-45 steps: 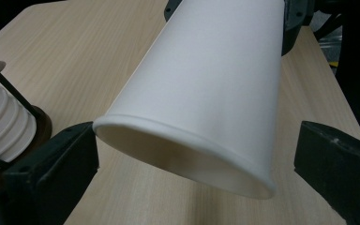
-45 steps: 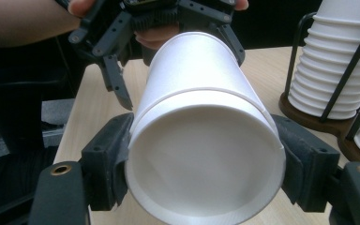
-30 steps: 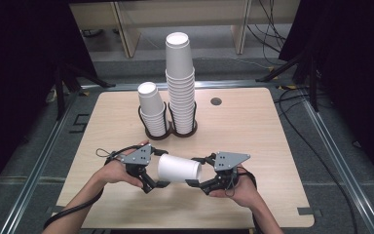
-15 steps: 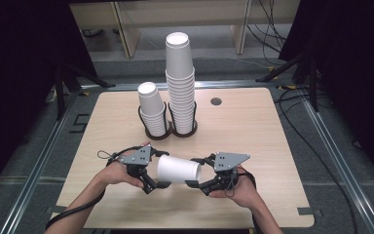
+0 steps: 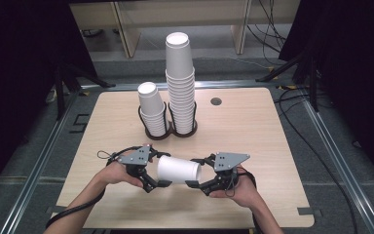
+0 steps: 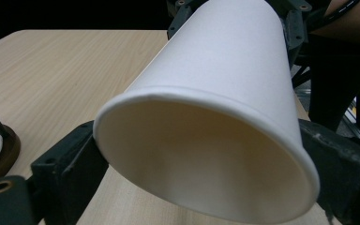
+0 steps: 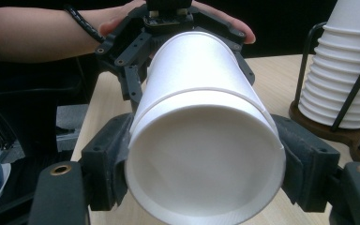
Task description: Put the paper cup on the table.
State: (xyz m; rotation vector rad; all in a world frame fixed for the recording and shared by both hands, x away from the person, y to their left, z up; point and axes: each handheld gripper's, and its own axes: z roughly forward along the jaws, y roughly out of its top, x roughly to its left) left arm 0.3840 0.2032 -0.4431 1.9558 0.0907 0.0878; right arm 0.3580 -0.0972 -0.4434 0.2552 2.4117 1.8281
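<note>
**Paper cup held level between both grippers, above near edge of table**

White paper cup (image 5: 178,169) found lying on its side in mid-air over the front part of the wooden table (image 5: 253,126), between the left gripper (image 5: 155,179) and the right gripper (image 5: 197,184). From the high view: cup spans the gap between the two tools, hands coming in from below.

Left gripper view: open mouth of cup (image 6: 206,159) close to the lens, black jaws flanking the rim on either side; jaws just been closing, cup between them, pads against the wall at the rim. Interior bare. Seen here alone: the cup's taper away toward the other tool.

Right gripper view: cup (image 7: 204,154) seen end-on, a stepped double rim suggesting two nested cups, though not certain. Jaws clamped on both flanks of it. Beyond, left gripper (image 7: 168,28) and hand (image 7: 225,23) at the far end.

Surroundings: tall stack of cups (image 5: 180,83) and short stack of cups (image 5: 152,109) upright side by side in a dark wire holder (image 5: 168,132), well behind the grippers. Round grommet hole (image 5: 216,101) in the table to the right of the stacks. Nothing between holder and held cup.
</note>
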